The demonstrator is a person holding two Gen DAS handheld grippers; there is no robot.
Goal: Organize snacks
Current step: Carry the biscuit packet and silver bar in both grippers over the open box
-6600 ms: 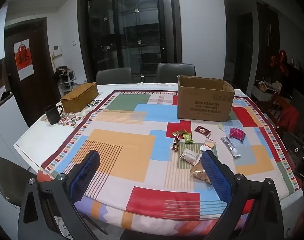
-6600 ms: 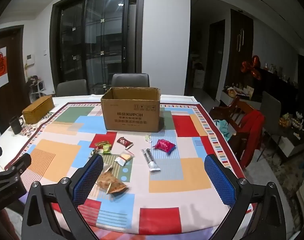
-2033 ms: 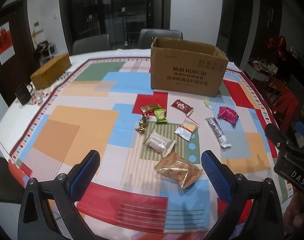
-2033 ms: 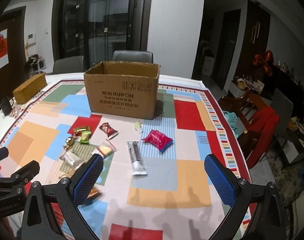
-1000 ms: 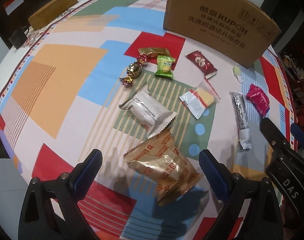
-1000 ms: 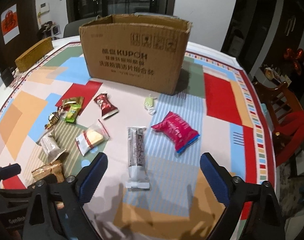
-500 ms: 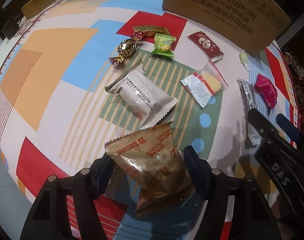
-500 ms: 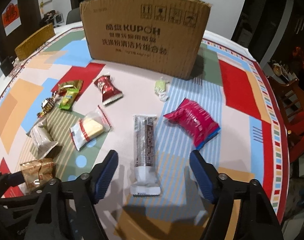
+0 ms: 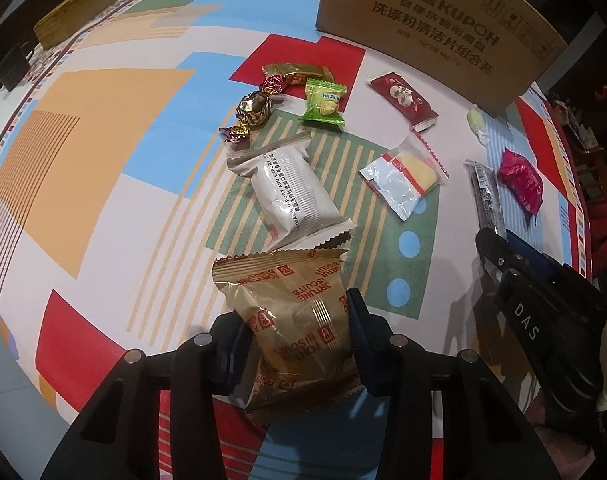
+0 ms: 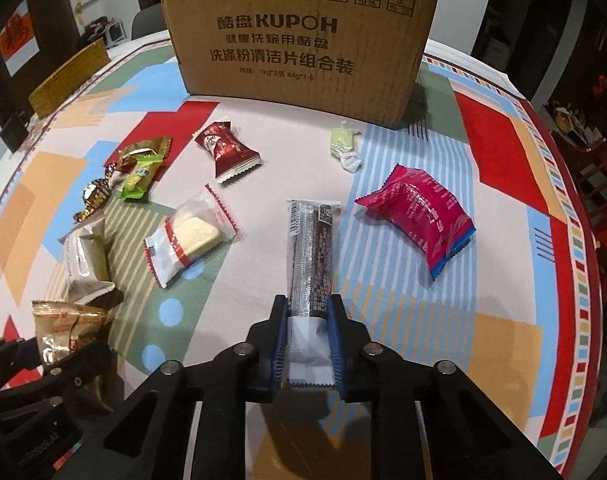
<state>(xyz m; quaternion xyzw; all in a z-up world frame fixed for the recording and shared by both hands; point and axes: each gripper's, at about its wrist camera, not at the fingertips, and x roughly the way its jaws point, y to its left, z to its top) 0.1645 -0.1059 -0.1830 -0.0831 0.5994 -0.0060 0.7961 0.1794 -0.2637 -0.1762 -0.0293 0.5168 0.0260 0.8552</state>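
Several wrapped snacks lie on the patterned tablecloth [image 9: 115, 128] before an open cardboard box [image 10: 299, 40]. My left gripper [image 9: 294, 312] points steeply down. Its jaws are closing, and the blue pads press both sides of a gold biscuit packet [image 9: 287, 280]. My right gripper [image 10: 307, 302] is shut on the white near end of a long dark snack bar [image 10: 311, 240], which still rests on the cloth. A white packet [image 9: 295, 196] lies just beyond the gold one. A pink packet [image 10: 423, 220] lies right of the bar.
Between the two grippers lies a clear packet with a yellow piece [image 10: 191, 240]. A red packet [image 10: 227, 152], a green one [image 10: 139, 176], a foil candy [image 9: 255, 110] and a pale green candy [image 10: 343, 140] lie nearer the box. A woven box [image 9: 87, 4] stands far left.
Both grippers sank toward the table and their jaws came together. The left took the gold biscuit packet between its pads; the right clamped the end of the dark bar.
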